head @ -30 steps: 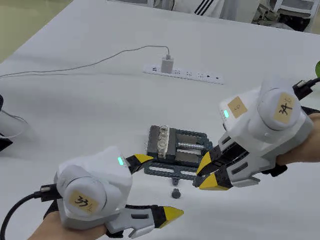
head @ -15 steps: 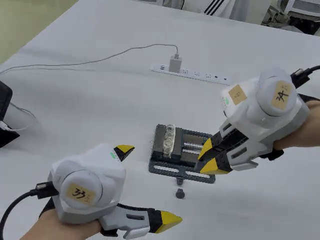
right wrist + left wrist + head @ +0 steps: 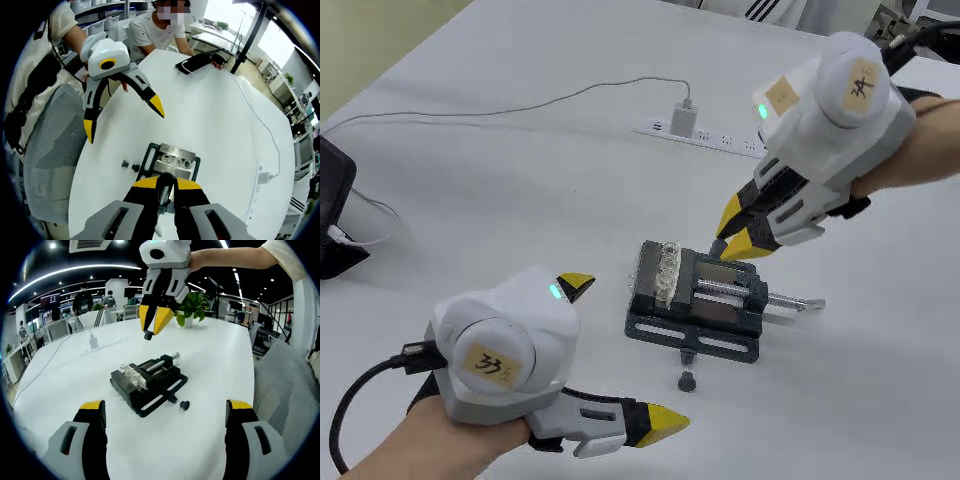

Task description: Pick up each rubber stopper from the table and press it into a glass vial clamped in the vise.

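We have raised the right gripper (image 3: 725, 245) from the vise (image 3: 692, 336) to upper right of the head view | its claw is clamped on a dark rubber stopper (image 3: 166, 184) | second stopper (image 3: 687, 380) lies on the table (image 3: 520, 200) at lower centre, just beside the vise | glass vials (image 3: 669, 270) sit in the vise | left gripper (image 3: 620, 355) lower left, claw wide apart

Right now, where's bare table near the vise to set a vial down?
Free: the wide patch bordered by the vise, cable and power strip; also past the vise's handle. Crowded: in front of the vise, where a loose stopper lies near the left gripper, jaws open.
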Motion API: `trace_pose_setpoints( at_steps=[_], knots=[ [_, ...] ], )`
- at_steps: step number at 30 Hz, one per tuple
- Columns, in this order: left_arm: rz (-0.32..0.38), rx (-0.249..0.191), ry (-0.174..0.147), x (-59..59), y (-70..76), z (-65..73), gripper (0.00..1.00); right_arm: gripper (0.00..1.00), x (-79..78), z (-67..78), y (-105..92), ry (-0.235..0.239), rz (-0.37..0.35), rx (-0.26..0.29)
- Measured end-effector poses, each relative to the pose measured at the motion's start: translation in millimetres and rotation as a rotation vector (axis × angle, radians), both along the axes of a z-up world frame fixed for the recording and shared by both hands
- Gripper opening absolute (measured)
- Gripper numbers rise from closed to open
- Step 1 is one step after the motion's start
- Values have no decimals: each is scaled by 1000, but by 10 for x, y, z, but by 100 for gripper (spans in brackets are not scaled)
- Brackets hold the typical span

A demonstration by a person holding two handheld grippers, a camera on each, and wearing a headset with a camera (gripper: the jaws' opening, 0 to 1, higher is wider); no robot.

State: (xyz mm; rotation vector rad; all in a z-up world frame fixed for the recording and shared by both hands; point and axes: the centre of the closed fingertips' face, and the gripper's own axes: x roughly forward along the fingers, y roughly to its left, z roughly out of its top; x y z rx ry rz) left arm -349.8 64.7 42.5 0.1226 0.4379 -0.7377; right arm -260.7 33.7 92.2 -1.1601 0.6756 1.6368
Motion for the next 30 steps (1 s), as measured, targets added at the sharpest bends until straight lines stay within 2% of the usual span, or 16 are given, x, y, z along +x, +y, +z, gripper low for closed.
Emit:
trace_pose_setpoints(
  at_steps=[7, 16, 19, 26, 30],
  knots=[
    [7, 6, 10, 1, 25, -33, 99, 7, 208, -71, 159, -14, 33, -23],
    [20, 4, 23, 17, 53, -68, 98, 7, 299, -247, 285, -6, 78, -101],
    [27, 4, 30, 20, 65, -82, 98, 7, 263, -294, 301, 31, 82, -122],
    [25, 21, 48, 8, 96, -118, 99, 6, 267, -459, 346, 48, 97, -161],
    [35, 19, 53, 23, 128, -121, 99, 6, 258, -496, 339, 57, 94, -179]
  ],
)
